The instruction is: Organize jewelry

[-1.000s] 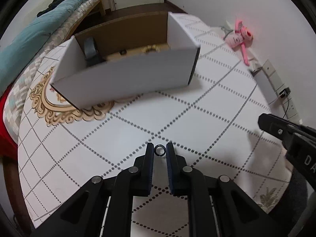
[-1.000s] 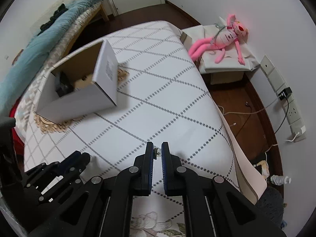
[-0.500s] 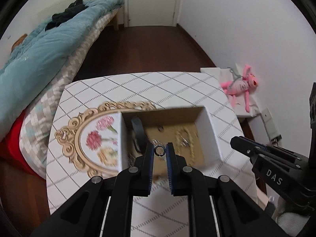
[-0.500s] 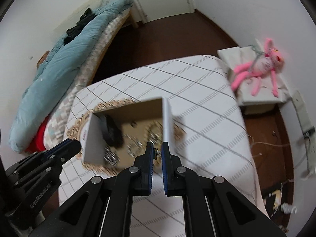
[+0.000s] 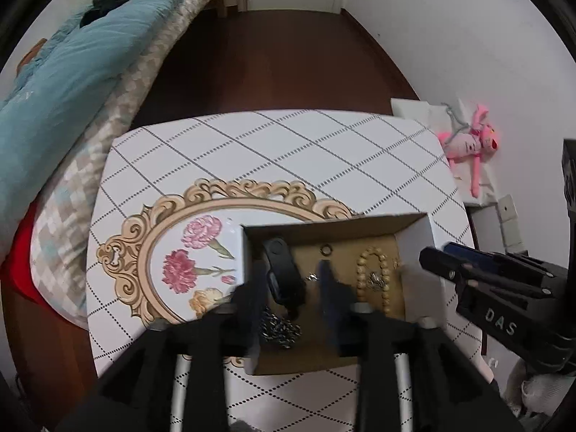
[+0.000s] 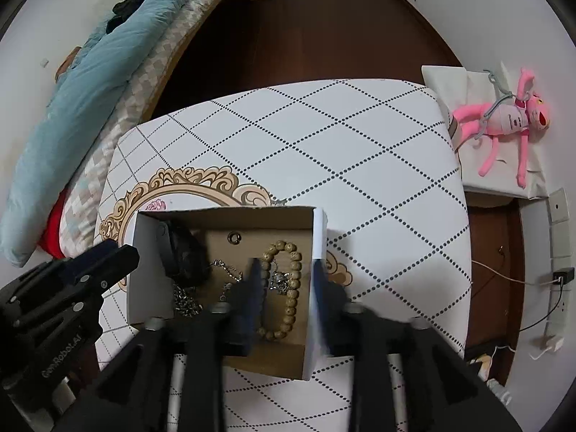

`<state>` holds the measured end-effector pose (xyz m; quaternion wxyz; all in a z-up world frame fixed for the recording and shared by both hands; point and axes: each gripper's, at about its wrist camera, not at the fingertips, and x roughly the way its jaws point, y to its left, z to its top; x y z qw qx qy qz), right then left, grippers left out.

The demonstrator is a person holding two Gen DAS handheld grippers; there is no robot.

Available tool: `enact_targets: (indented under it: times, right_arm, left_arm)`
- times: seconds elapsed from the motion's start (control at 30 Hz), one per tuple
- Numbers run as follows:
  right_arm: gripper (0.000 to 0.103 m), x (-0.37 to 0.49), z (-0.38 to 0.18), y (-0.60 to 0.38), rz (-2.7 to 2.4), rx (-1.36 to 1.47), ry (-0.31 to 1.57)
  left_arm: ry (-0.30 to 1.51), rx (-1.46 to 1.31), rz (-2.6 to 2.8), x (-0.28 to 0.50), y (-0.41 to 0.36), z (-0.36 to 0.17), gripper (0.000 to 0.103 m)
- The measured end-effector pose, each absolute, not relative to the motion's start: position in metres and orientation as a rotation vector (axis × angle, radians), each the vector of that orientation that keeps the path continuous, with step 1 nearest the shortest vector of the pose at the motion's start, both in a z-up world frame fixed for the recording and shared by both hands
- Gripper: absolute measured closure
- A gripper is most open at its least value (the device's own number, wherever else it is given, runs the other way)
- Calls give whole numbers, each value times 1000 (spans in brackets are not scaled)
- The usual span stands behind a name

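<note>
Looking straight down from above a white cardboard box (image 5: 414, 241) sitting on a table (image 5: 288, 151) covered in a white diamond-patterned cloth with a gold oval frame of painted flowers. Lying inside the box on its brown floor: a small dark ring (image 5: 327, 249) near the far wall, a tan beaded bracelet (image 5: 374, 273) to the right, a black band (image 5: 282, 270) to the left, and a silvery chain (image 5: 279, 327) nearer the camera. Hovering over the box, the left gripper (image 5: 288, 280) with jaws spread wide apart and nothing between them, though blurred. Hovering likewise, the right gripper (image 6: 284, 288), jaws parted, straddling the box's right wall and the bracelet (image 6: 284, 288); whether touching the wall, hard to tell through the blur. Resting on a low white stand by the wall, a pink plush toy (image 6: 504, 122).
</note>
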<state>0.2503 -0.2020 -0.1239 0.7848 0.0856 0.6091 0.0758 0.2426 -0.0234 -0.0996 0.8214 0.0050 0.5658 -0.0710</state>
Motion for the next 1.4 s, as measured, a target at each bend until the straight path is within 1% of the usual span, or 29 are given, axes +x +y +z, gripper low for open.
enact_targets:
  times: [0.03,0.07,0.1,0.17,0.2,0.23,0.27,0.3,0.33,0.5,0.63,0.9,1.1,1.4]
  right_arm:
    - [56,251,-123,-202,166,186,1313]
    - [56,251,-122,-201,169,184,1312]
    - [56,251,-121,-200,156,166,1306]
    - [51,250,-118,-200,139,137,1299]
    - [38,249,-117,-200,125,127,1300]
    - [22,247,-117,-199,109,106,1297]
    - [15,244,-116,-199,91,78,1289]
    - [5,241,-116,-197,61,37,1281]
    - [4,237,-117,-195,40,0,1272]
    - [3,222,-127,-195,-11,-51,1267]
    - [1,212,-132,-196,-42,-65,1254]
    - [1,198,-128,-200,-69,-59,1228]
    - [1,170,-103,-201,-72,-52,1162]
    - [1,108,-47,-203,-74,-15,1045]
  left_arm:
    - [1196,9,-140,243,-21,-98,40]
    - [1184,7,-129,243,-18,-96,32]
    - [1173,4,-120,243,-16,-94,32]
    - [1169,9,-97,244,-12,-93,31]
    - [1167,11,-86,244,-10,-93,28]
    - [1163,11,-82,244,-9,-92,20]
    - [1153,12,-71,241,-6,-93,10]
    - [1145,16,-64,240,-5,-93,5]
    - [1132,26,-55,236,-3,-95,1]
    - [1107,64,-12,223,2,-109,0]
    - [1128,64,-5,215,3,-123,0]
    - [1149,36,12,199,4,-134,0]
    - [1103,29,15,176,3,-115,0]
    - [978,39,32,117,5,-56,0]
